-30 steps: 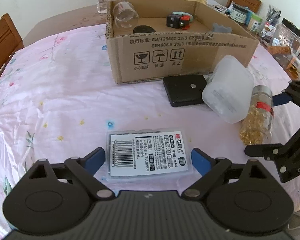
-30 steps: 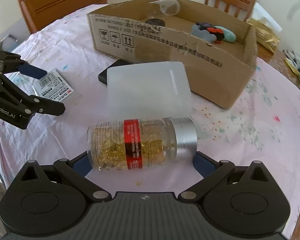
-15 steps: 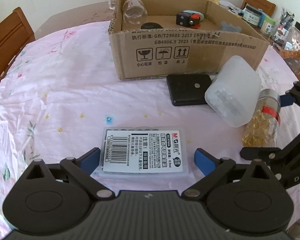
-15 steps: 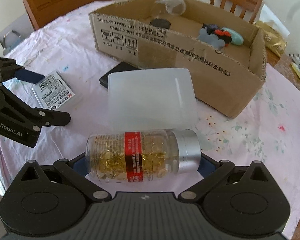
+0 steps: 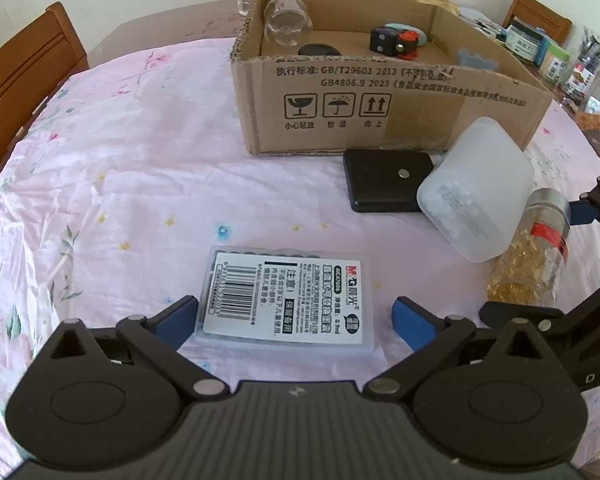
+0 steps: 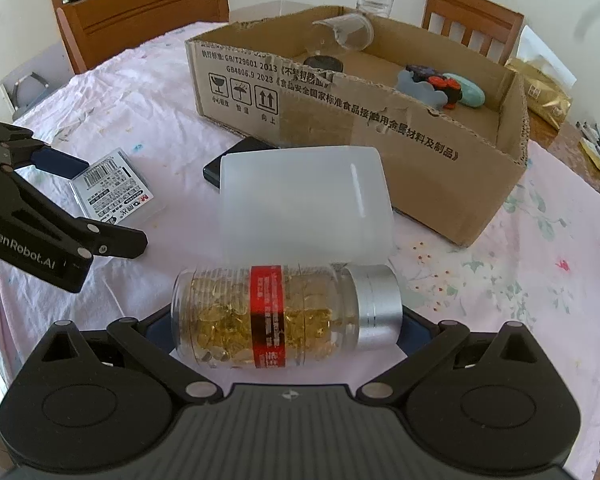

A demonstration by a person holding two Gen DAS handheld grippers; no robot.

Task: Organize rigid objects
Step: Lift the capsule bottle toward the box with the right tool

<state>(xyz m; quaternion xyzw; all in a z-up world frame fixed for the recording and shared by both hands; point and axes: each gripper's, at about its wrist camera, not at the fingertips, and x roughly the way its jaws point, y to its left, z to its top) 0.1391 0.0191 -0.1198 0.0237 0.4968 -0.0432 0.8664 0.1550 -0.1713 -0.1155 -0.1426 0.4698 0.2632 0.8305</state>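
Note:
A flat clear case with a barcode label lies on the pink tablecloth between the fingers of my left gripper. Its jaws are opening; the right pad stands clear of the case and the left pad sits by its edge. A capsule bottle with a red band and silver cap lies on its side across my right gripper. That gripper stands wide, with a finger at each end of the bottle. The cardboard box at the back holds a glass jar, a black lid and small toys.
A translucent white container lies tipped just behind the bottle, partly over a flat black case at the box's front wall. Wooden chairs ring the table. Jars and clutter stand at the far right edge.
The left jaws have spread wider around the labelled case. The bottle now sits a little deeper between the right fingers; otherwise both grippers stay about where they were.

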